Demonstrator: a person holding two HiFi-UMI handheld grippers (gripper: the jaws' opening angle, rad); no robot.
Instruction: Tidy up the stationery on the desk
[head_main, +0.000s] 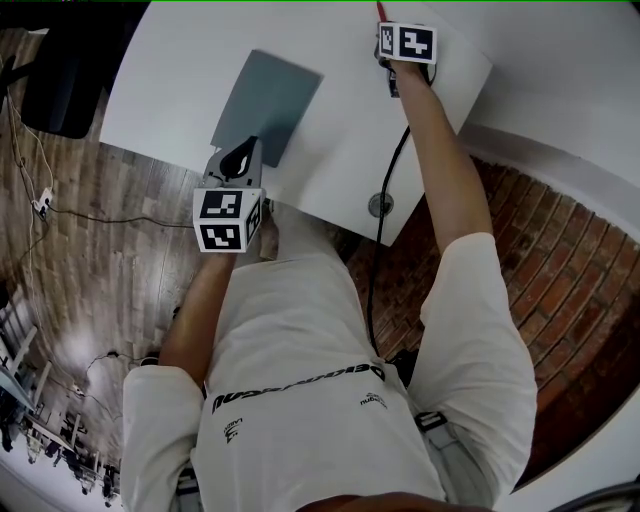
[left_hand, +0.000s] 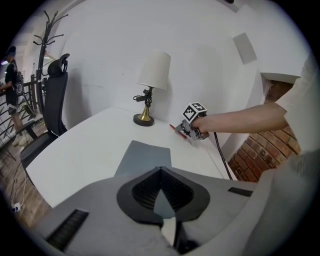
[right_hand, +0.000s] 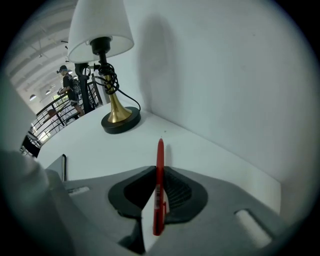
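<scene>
A red pen (right_hand: 159, 186) stands upright between the jaws of my right gripper (right_hand: 159, 170), which is shut on it, with the pen's tip pointing toward the wall. In the head view this gripper (head_main: 388, 52) is at the far right corner of the white desk (head_main: 340, 150), and the red pen's tip (head_main: 380, 10) pokes out beyond it. A flat grey notebook (head_main: 266, 102) lies in the middle of the desk. My left gripper (head_main: 238, 160) hovers at the notebook's near edge. Its jaws are shut on nothing (left_hand: 161, 173), and the grey notebook (left_hand: 145, 157) lies just ahead.
A lamp with a white shade and brass base (left_hand: 151, 87) stands at the back by the wall, its cord wound round the stem (right_hand: 107, 75). A black office chair (left_hand: 54, 102) is at the desk's left. A black cable (head_main: 383, 205) hangs over the desk's near right edge.
</scene>
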